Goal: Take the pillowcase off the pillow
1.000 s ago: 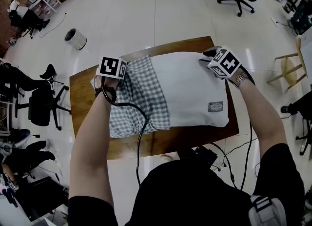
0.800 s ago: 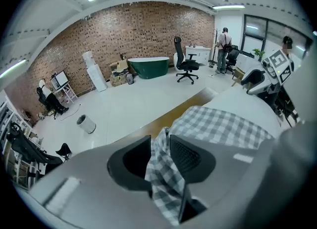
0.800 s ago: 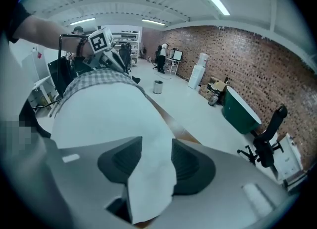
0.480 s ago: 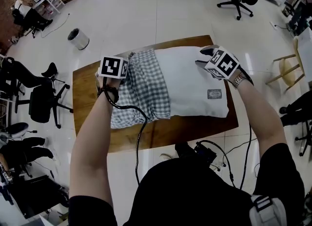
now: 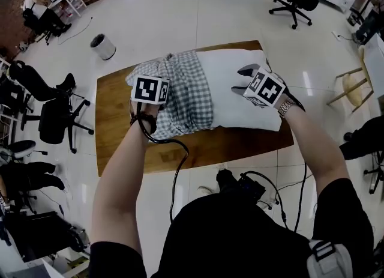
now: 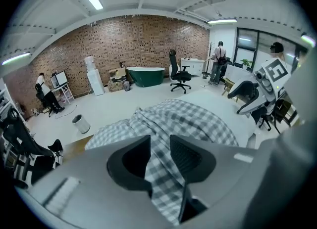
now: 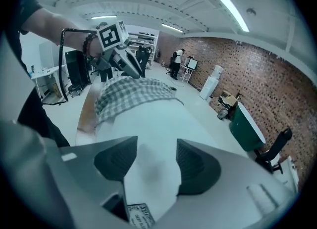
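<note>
Left gripper view: left gripper [image 6: 160,144] jaws, just eased wider, pinch checked pillowcase [image 6: 190,119] between them; right gripper [image 7: 157,146] jaws, just opening, stand apart astride white pillow [image 7: 148,116].

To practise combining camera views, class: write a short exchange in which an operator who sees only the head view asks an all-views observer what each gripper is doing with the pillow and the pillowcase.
Operator: From above I can't see any jaws. Is the left gripper on the pillowcase?
Observer: Yes. A fold of the checked cloth fills the gap between its jaws, which have just been opening slightly.
Operator: And the right gripper?
Observer: Its jaws have just been opening and stand wide apart, with the white pillow between them.
</note>
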### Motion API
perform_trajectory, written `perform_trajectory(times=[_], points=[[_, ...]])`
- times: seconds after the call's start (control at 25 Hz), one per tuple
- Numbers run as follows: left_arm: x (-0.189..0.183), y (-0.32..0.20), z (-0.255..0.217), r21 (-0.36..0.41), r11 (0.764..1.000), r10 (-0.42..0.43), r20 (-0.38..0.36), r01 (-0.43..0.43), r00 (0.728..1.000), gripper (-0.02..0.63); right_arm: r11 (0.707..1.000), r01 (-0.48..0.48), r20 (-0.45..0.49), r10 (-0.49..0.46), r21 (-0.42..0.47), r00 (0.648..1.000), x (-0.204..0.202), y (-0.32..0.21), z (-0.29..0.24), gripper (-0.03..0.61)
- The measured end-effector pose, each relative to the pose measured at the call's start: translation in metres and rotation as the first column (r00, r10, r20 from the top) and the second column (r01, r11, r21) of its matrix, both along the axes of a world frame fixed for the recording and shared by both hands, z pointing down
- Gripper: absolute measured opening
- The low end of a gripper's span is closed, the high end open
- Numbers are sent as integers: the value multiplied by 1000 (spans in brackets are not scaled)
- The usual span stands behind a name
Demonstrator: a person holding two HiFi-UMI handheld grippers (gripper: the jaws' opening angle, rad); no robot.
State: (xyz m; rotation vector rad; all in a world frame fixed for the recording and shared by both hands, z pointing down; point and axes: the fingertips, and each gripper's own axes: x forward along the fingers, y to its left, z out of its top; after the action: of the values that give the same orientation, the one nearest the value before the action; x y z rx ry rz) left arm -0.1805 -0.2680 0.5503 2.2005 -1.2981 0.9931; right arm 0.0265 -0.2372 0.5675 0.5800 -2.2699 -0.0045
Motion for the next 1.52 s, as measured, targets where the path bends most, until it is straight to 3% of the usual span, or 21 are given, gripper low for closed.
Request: perform_trajectory(times=[0.32, 0.56, 0.8, 1.04, 1.32, 1.52], points=[[22, 67, 12, 13, 1000, 18, -88, -17, 996, 155, 998, 60, -35, -59, 31, 998, -35, 56, 18, 298], [28, 103, 26, 13, 1000, 21, -113, -20, 993, 185, 996, 79, -91, -76, 32, 993, -61, 91, 34, 344], [37, 130, 54, -13, 1000, -24, -147, 23, 989, 294, 993, 74, -157, -59, 93, 986, -67, 98, 56, 348], [39, 137, 76, -43, 996, -89, -193, 82, 977, 301, 979, 92, -254, -43, 183, 966, -71, 91, 82, 350], [35, 123, 109, -97, 985, -156, -196, 139, 968, 298, 970, 90, -321, -14, 224, 947, -77, 70, 103, 350], [30, 108, 130, -121, 978, -194, -208, 171, 959, 219, 952, 112, -397, 12, 285, 918, -72, 53, 123, 323]])
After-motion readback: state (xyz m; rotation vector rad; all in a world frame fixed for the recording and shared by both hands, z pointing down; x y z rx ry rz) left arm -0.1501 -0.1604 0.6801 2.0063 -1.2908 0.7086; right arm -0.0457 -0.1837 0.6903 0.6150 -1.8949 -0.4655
